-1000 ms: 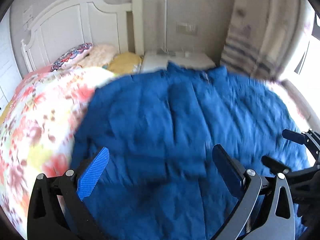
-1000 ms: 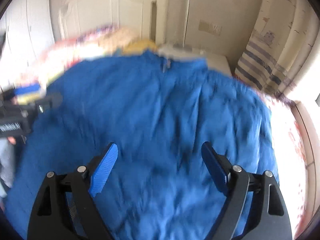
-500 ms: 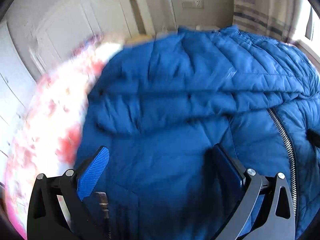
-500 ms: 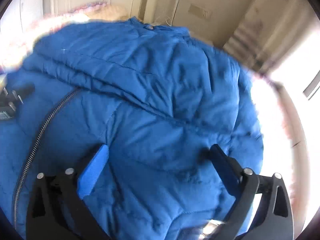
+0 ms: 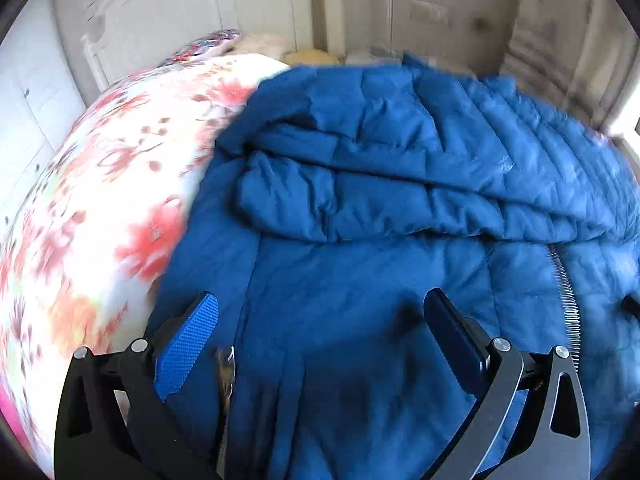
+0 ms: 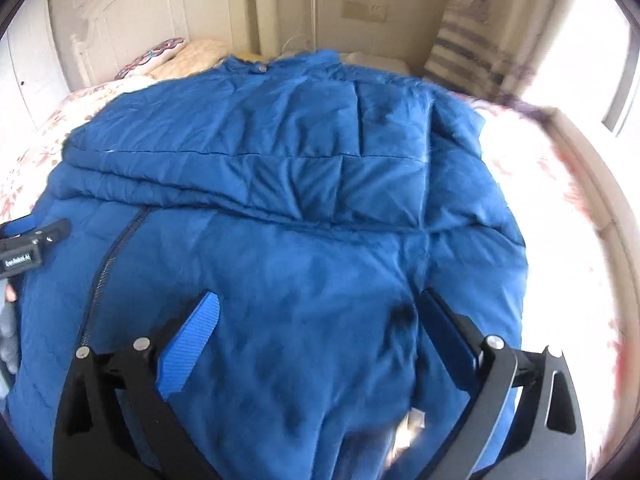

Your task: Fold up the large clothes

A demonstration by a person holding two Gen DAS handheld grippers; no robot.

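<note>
A large blue padded jacket [image 5: 360, 200] lies spread on a floral bedspread [image 5: 100, 208], with a padded fold [image 6: 260, 176] across its middle and its zipper [image 6: 102, 276] running down the front. My left gripper [image 5: 320, 312] hovers open just over the jacket's lower left part, near its edge, with only cloth below the pads. My right gripper [image 6: 318, 308] stands open wide above the lower right part and grips nothing. The left gripper's black body [image 6: 28, 244] shows at the left edge of the right wrist view.
A white headboard [image 6: 132, 20] and pillows [image 6: 176, 56] stand at the far end. A striped curtain [image 6: 468, 48] and a bright window lie to the right. Bedspread [image 6: 560, 208] shows on both sides of the jacket.
Both grippers have come closer to the jacket's lower part, the left one toward its left edge. The right jaws stand a little wider than a second ago. A fold now lies across the jacket.
</note>
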